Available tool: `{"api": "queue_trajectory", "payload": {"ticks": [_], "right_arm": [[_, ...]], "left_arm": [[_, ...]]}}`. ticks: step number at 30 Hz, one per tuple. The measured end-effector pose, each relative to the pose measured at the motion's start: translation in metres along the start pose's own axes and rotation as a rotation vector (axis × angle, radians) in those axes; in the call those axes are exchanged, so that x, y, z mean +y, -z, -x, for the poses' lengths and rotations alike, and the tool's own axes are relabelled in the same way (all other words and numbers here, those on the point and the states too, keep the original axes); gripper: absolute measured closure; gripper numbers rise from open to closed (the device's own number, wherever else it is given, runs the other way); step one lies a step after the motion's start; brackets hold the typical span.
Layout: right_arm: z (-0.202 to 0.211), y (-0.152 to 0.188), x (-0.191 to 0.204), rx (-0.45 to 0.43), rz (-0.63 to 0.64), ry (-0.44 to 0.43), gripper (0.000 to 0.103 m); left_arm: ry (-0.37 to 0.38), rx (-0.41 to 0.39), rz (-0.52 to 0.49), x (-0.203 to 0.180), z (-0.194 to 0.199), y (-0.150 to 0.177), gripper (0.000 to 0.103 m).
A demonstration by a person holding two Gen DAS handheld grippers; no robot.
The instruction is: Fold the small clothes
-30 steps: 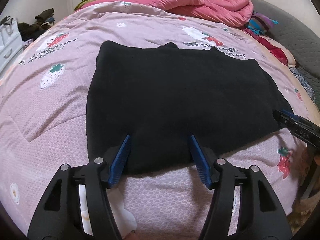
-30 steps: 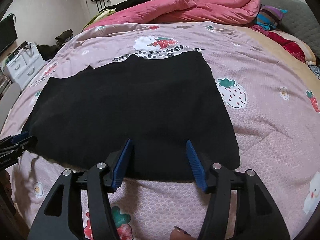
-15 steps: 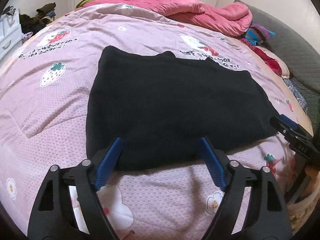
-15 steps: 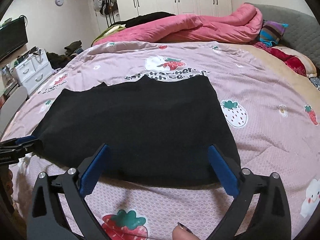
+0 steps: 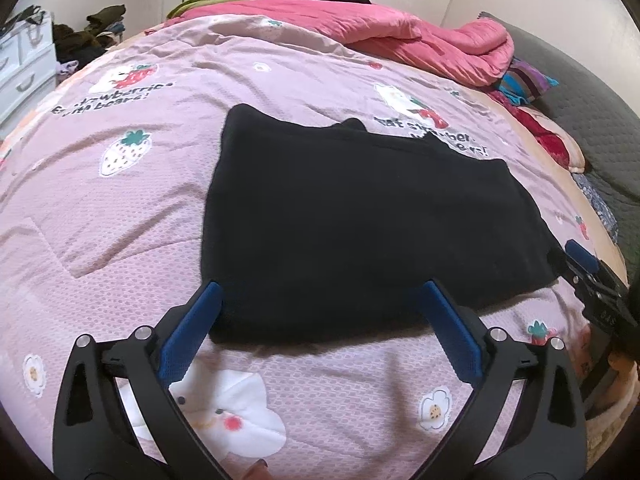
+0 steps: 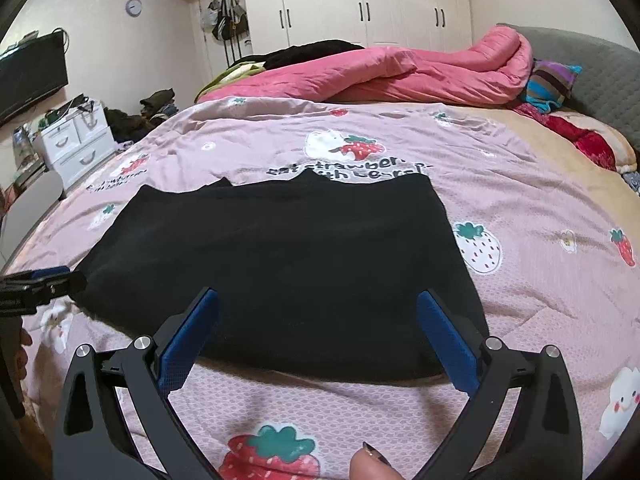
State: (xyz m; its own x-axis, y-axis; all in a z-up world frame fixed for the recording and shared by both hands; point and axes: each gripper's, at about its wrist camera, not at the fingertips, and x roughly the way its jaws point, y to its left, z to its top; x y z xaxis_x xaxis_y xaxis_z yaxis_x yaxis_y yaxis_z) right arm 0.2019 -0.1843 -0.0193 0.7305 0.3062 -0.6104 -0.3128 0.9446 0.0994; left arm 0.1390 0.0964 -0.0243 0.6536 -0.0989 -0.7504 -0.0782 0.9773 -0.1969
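Pink strawberry-print bedspread [image 5: 120, 216] covers the bed, and one black garment [image 5: 360, 216] lies flat on it toward the near edge. Two hand-held grippers are in view. The left hand-held gripper [image 5: 320, 300] hovers with its fingers spread wide over the garment's near hem, gripping nothing. The right hand-held gripper [image 6: 318, 306] is likewise released, its blue pads [image 6: 188, 340] straddling the hem near the garment's right corner. One rumpled pink quilt [image 6: 400, 76] lies along the far edge.
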Motion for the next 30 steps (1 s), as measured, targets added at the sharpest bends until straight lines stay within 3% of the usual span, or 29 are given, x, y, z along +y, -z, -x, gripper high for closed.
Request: {"api": "queue_trajectory", "payload": {"ticks": [20, 24, 30], "right_arm": [[-0.009, 0.0, 0.084, 0.027, 0.158, -0.11, 0.004], [-0.015, 0.002, 0.111, 0.046, 0.217, -0.144, 0.004], [-0.025, 0.007, 0.146, 0.064, 0.323, -0.167, 0.004]], "left_arm": [[-0.158, -0.049, 0.061, 0.051, 0.012, -0.016, 0.009], [-0.218, -0.054, 0.061, 0.06, 0.009, -0.019, 0.009], [-0.248, -0.047, 0.077, 0.072, 0.005, -0.024, 0.009]]}}
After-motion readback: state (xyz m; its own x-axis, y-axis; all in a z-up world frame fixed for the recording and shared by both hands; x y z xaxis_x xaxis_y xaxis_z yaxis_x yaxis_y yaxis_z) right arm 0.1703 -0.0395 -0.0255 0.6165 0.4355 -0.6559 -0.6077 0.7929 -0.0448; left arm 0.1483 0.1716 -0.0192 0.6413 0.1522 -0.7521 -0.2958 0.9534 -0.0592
